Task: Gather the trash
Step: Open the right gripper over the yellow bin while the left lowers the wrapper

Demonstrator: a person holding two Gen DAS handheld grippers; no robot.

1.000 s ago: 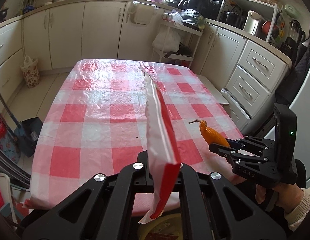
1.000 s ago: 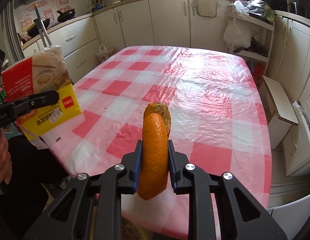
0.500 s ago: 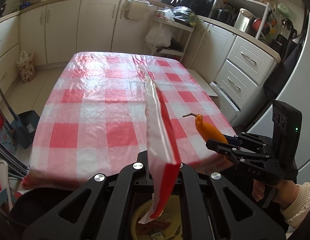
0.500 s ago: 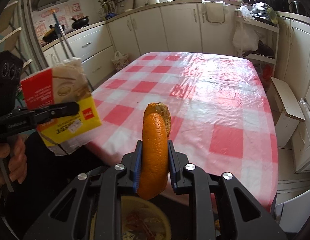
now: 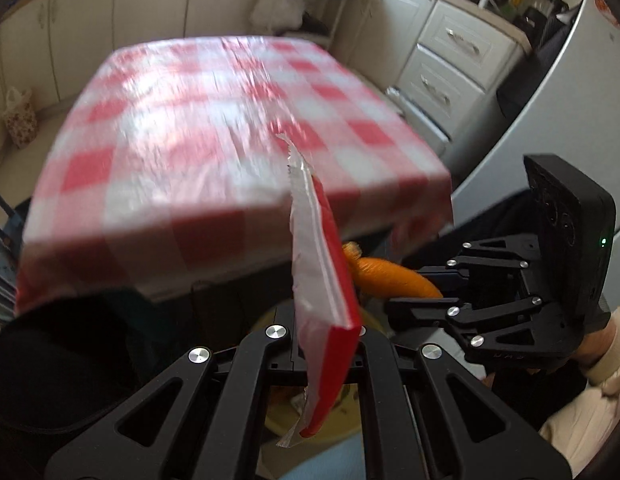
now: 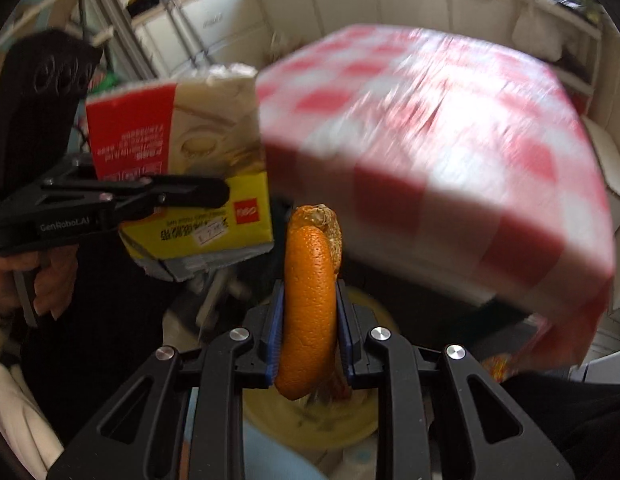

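Right wrist view: right gripper (image 6: 310, 316) fingers clamped on orange peel (image 6: 310, 300), left gripper (image 5: 326, 344) fingers pinched fully shut on flat snack packet (image 5: 326, 280). Both held off desk (image 5: 190, 120) edge, over yellow bin (image 6: 310, 420) below, apparently for dropping.

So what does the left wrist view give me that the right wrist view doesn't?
Left wrist only: the food packet edge-on in the left gripper, and the drawer cabinets beyond the table.
Right wrist only: the packet's printed red and yellow face, and the orange peel end-on between the right gripper's jaws.
Both: the checked tablecloth and the yellowish bin below.
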